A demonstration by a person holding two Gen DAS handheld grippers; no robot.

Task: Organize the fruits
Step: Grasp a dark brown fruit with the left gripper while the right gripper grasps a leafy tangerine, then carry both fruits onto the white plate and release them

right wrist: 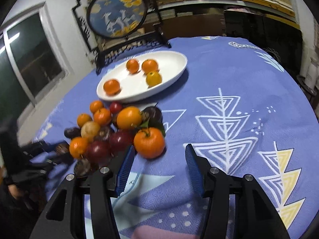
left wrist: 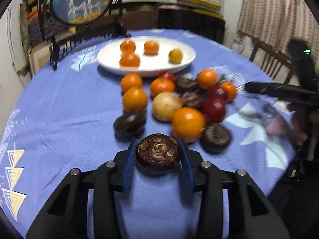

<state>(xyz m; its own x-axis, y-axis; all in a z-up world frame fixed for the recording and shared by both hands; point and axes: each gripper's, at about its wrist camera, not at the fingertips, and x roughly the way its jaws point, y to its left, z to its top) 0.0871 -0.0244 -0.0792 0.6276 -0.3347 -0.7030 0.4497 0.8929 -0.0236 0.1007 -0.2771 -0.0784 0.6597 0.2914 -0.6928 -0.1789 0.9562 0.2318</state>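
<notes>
So the left tool is pinching a dark brown water chestnut between its blue pads, right at the near edge of the pile, low over the blue tablecloth on the counter. From the wrist view it looks squat and flat-topped with little papery scars on the crown. My guess is it's hard and light with a smooth, slightly slick skin, so gripping across the wide sides like this seems right; squeezing top to bottom would probably let it pop out.

The right tool is spread wide with nothing in it, hanging over the cloth with the leafy tangerine just off its left pad at about 11 o'clock. That one looks soft-skinned and easy to dent, so a gentle grab around the middle is what I'd go for.

Counting: the white oval plate at 12 o'clock behind the pile holds four tangerines, three orange and one more yellow. In the loose heap I make out about six orange ones, one pale yellowish round fruit, three red ones, and roughly four more dark chestnuts besides the held one. It's blurry, so don't hold me to that. There's also some crinkly clear plastic at 2 o'clock of the heap.

Only citrus on the plate so far, so most of the sorting looks undone.
</notes>
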